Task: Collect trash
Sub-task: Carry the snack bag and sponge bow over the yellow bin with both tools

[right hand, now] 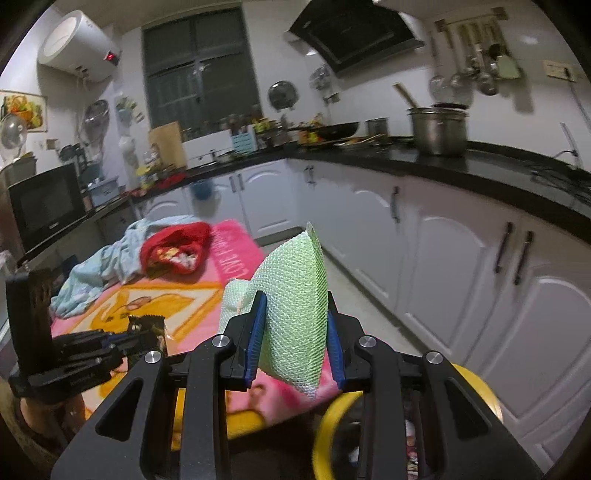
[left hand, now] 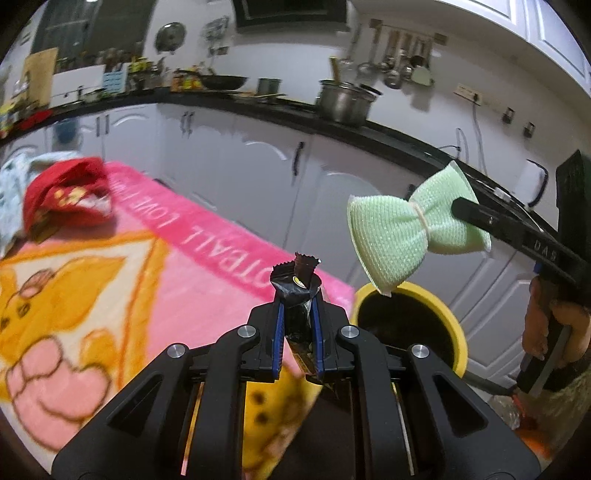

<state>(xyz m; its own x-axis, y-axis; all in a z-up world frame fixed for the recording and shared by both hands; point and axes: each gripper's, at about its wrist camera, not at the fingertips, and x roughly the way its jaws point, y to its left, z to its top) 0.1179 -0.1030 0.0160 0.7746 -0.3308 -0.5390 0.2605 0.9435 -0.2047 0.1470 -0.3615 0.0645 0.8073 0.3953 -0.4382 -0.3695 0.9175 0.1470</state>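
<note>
The left hand-held gripper is clenched on one dark candy wrapper, its crimped end sticking up past the blue pads. The right hand-held gripper grasps one pale green mesh scrubber, pinched between its pads; in the left wrist view the scrubber is tied in the middle like a bow and hangs above the open mouth of the bin. There are two hand-held grippers, each with one item. A bare hand grips the right handle.

One yellow bin with a dark inside stands just beside the edge of the blanket, below both grippers. In the right wrist view its yellow rim shows under the right gripper, with some scraps inside.

One pink blanket with an orange cartoon print and white lettering covers the surface to the left. On its far end lie one crumpled red cloth and one light blue cloth, touching each other.

Beyond is a kitchen: white cupboards with dark handles under a black counter that runs round the corner. On the counter stand one big steel pot, one smaller steel pot, one dark wok and a crowd of bottles. One microwave sits at the left, one white water heater hangs high, one dark window is centred, and one range hood is to its right. Ladles hang on a rail.
</note>
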